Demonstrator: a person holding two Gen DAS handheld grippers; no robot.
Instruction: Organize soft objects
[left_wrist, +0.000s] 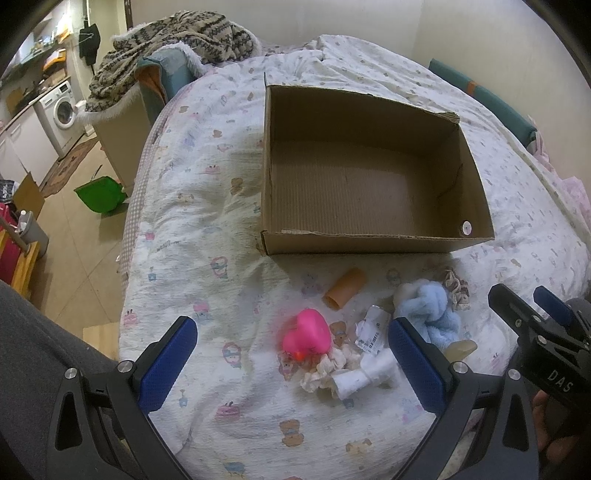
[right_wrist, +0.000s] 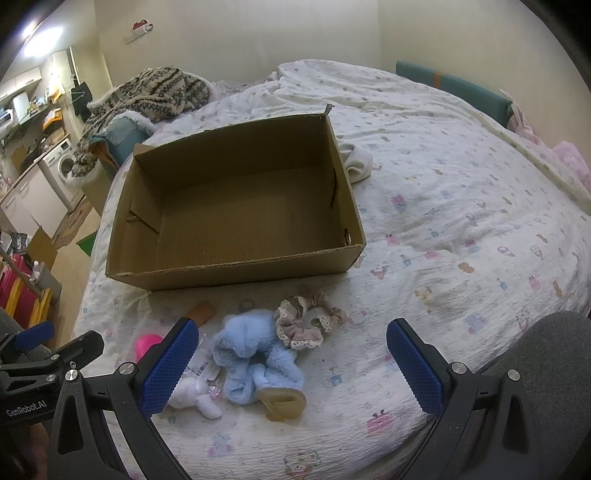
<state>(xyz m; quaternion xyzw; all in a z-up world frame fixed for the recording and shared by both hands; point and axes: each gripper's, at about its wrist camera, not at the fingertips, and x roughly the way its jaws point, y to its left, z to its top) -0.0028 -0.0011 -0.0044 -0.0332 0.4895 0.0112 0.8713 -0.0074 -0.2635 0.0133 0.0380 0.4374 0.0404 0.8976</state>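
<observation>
1. Left wrist view shows the bed (left_wrist: 207, 206) under a printed quilt; it serves as the work surface, so everything sinks slightly into the soft cover.
2. Cardboard box (left_wrist: 369, 236) sits open-topped in the middle of the bed with nothing visible inside, seemingly the place meant to receive the soft things.
3. Left hand-held gripper (left_wrist: 291, 354) hovers with its jaws spread wide and nothing between them, framing the pink rubber duck (left_wrist: 308, 334) from above, probably lining up a first pick.
4. Right hand-held gripper (right_wrist: 291, 363) is likewise spread apart and holds nothing, poised over the pile.
5. Blue fluffy cloth (right_wrist: 251, 354) lies bunched just in front of the box, touching a lace-trimmed scrunchie (right_wrist: 306, 325).
6. White rolled cloth (left_wrist: 365, 376) rests beside the duck, with a frilly cream scrap touching it.
7. Orange tube (left_wrist: 345, 288) lies near the box's front wall.
8. Tan pacifier-like piece (right_wrist: 282, 402) peeks from under the blue cloth.
9. Barcode tag (left_wrist: 373, 332) lies among the pile.
</observation>
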